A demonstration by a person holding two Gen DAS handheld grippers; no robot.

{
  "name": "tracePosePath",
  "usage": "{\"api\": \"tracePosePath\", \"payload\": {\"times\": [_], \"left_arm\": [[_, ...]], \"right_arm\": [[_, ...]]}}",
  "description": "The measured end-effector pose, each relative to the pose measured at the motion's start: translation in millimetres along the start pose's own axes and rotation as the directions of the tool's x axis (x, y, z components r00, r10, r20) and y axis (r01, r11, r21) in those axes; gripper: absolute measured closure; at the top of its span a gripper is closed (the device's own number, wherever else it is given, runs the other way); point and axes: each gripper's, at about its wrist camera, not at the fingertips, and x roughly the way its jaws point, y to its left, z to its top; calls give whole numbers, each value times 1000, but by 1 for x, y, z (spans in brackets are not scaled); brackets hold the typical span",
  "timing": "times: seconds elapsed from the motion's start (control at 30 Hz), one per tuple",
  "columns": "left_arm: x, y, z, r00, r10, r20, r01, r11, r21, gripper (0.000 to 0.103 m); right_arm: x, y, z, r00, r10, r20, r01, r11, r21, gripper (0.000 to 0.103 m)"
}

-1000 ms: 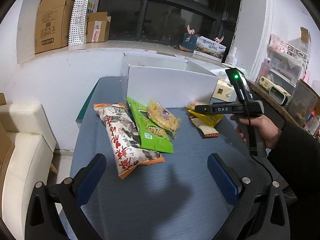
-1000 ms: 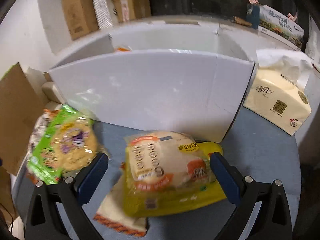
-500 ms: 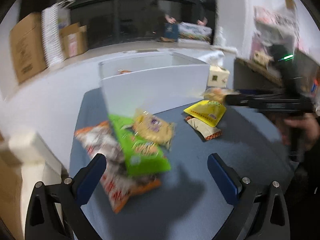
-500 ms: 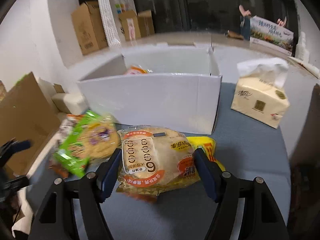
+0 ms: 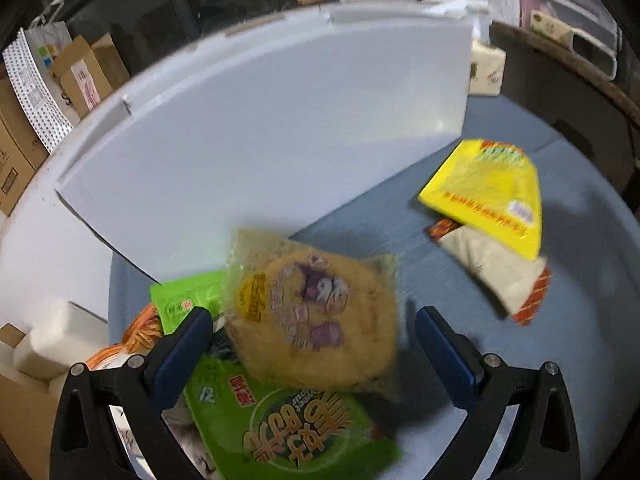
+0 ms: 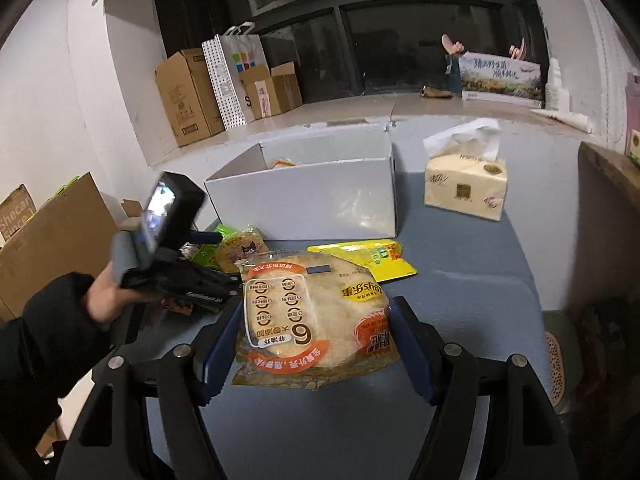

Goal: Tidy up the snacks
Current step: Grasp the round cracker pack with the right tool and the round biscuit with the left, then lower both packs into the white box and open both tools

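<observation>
My right gripper [image 6: 316,344] is shut on a clear pack of round flatbreads [image 6: 314,312] and holds it above the blue table [image 6: 460,280], in front of the white open box [image 6: 312,200]. My left gripper [image 5: 312,344] is open, its fingers either side of a round yellow cake pack [image 5: 316,316] that lies on a green snack bag [image 5: 280,432]. A yellow packet [image 5: 488,192] rests on a white-and-orange packet [image 5: 492,268] to the right. The yellow packet [image 6: 368,264] also shows in the right wrist view.
A tissue box [image 6: 466,188] stands right of the white box. An orange-and-white snack bag [image 5: 136,336] lies under the green bag at the table's left edge. Cardboard boxes [image 6: 188,96] and a dotted paper bag [image 6: 230,80] line the window ledge.
My right gripper closed on the flatbread pack and lifted it back from the box. My left gripper moved forward and down until its open fingers came around the yellow cake pack.
</observation>
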Motion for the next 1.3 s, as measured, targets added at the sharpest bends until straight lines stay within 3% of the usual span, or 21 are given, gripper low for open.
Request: {"api": "tracePosePath", "payload": {"times": [0.07, 0.1, 0.13, 0.2, 0.3, 0.43, 0.57, 0.73, 0.97, 1.13, 1.3], "left_arm": [[2, 0, -1, 1000, -11, 4, 10, 1000, 30, 4], [3, 0, -2, 1000, -9, 1, 9, 999, 34, 15], [2, 3, -3, 1000, -29, 11, 29, 999, 21, 35], [-3, 7, -2, 999, -16, 34, 16, 1000, -3, 58], [-13, 11, -5, 996, -69, 55, 70, 997, -25, 59], [-30, 13, -15, 989, -106, 108, 111, 993, -43, 72], [-64, 14, -22, 961, -155, 231, 174, 983, -63, 75], [-110, 11, -26, 924, -148, 353, 177, 983, -53, 76], [-151, 24, 10, 890, -141, 434, 177, 983, -42, 76], [-146, 51, 64, 887, -135, 442, 179, 982, -59, 76], [-126, 71, 107, 897, -114, 427, 156, 986, -66, 76]], "right_arm": [[2, -6, -2, 1000, -3, -3, 3, 1000, 13, 27], [4, -8, -3, 1000, -7, -10, 8, 1000, 23, 27], [5, -10, -4, 1000, -12, -18, 12, 999, 30, 27], [6, -9, -6, 1000, -6, -20, 7, 999, 36, 27], [6, -5, -7, 1000, -10, -18, 10, 1000, 21, 27], [10, 0, -6, 1000, -2, -25, 2, 1000, 1, 27], [11, 7, -7, 1000, 4, -27, -4, 1000, -16, 27], [12, 14, -4, 1000, 9, -23, -10, 999, -34, 27], [13, 17, 37, 999, 25, 34, -24, 998, -53, 27], [37, 18, 103, 994, 43, 99, -37, 997, -62, 27], [90, 8, 168, 997, 28, 77, -24, 999, -44, 27]]}}
